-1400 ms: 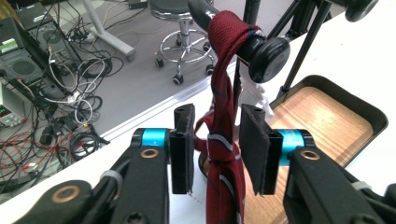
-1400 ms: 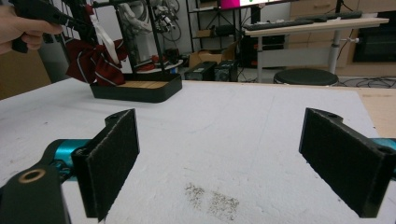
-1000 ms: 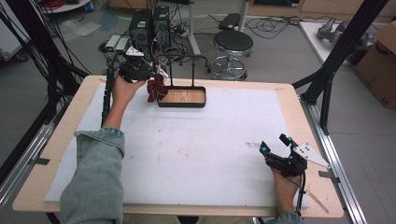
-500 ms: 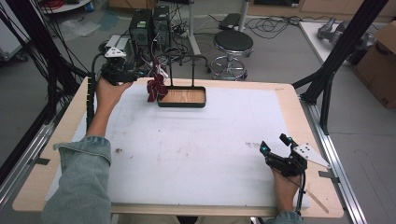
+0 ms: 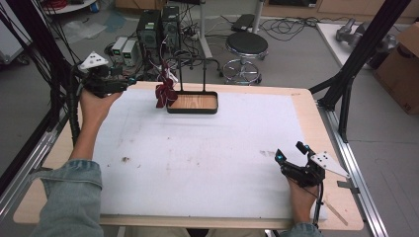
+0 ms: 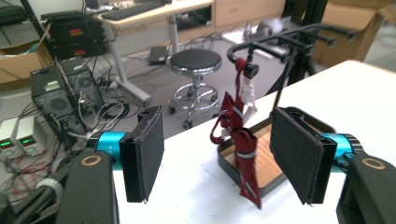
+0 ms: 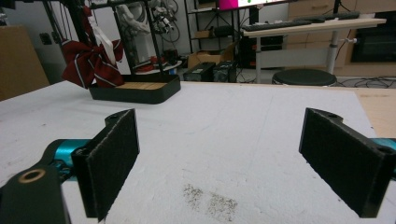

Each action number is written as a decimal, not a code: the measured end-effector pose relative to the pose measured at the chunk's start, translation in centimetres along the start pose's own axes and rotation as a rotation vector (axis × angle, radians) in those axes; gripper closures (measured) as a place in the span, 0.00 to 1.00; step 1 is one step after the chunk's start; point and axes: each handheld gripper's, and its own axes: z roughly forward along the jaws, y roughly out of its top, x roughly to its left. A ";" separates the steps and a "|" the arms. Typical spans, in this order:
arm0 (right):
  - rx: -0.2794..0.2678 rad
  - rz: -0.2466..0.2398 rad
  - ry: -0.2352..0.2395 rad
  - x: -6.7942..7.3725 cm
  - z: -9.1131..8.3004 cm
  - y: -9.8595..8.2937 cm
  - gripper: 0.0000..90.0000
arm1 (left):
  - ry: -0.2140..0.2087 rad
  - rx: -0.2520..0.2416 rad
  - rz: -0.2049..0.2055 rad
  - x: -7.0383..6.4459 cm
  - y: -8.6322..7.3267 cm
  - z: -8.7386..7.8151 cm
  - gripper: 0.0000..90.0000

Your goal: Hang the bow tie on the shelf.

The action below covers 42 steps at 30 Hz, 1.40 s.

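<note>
High view: the left gripper [image 5: 129,80] is held at the far left corner of the desk [image 5: 207,148], fingers pointing toward the rack [image 5: 192,86]; the gap between them cannot be judged here. A dark red bow [image 5: 164,93] hangs from the rack's left arm, just beside the tray [image 5: 192,103] at the rack's foot. The tray has a wooden floor and holds nothing but the rack's posts. The bow is near the left fingers, apart from them. The right gripper [image 5: 290,154] rests at the near right of the desk, fingers apart, well away from the rack. A stool [image 5: 246,47] stands on the floor beyond the desk.

Left gripper view: the fingers [image 6: 142,154] stand wide apart, gripping nothing. The bow [image 6: 238,144] hangs between them, farther off, touching neither. It drapes over the near rim of the tray [image 6: 261,163].

Right gripper view: the fingers [image 7: 112,156] are wide apart over bare desk. The bow [image 7: 91,58] and tray [image 7: 135,93] sit well beyond, upper left. A dark speckled mark [image 7: 210,198] lies on the desk between the fingers.
</note>
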 end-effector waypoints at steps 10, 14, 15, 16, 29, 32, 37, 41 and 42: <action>0.000 0.006 -0.004 -0.1 0.0 0.0 0.13 | -0.006 -0.071 -0.024 -0.6 -2.1 -5.1 0.34; 0.001 0.003 -0.004 -0.1 0.0 0.0 0.13 | 0.001 -0.080 -0.022 -1.3 -3.3 -6.9 0.30; 0.001 0.002 -0.005 -0.1 0.0 0.0 0.13 | 0.003 -0.078 -0.018 -1.4 -3.6 -7.2 0.30; 0.000 0.004 -0.006 0.0 0.0 0.0 0.13 | 0.008 -0.082 -0.018 -1.6 -3.9 -7.7 0.29; 0.004 0.016 -0.012 0.0 -0.1 0.0 0.13 | 0.058 -0.082 -0.016 -3.3 -7.5 -10.6 0.21; 0.001 0.009 -0.013 -0.1 -0.1 0.0 0.13 | 0.052 -0.082 -0.015 -3.7 -8.3 -11.1 0.20; 0.004 0.015 -0.012 0.0 -0.1 0.0 0.13 | 0.049 -0.068 -0.016 -4.4 -9.7 -11.6 0.20; 0.003 0.012 -0.012 -0.1 -0.1 0.0 0.13 | 0.061 -0.056 -0.019 -4.6 -10.6 -12.0 0.20; 0.003 0.011 -0.012 -0.1 -0.1 0.0 0.13 | 0.068 -0.052 -0.017 -4.7 -10.9 -12.0 0.20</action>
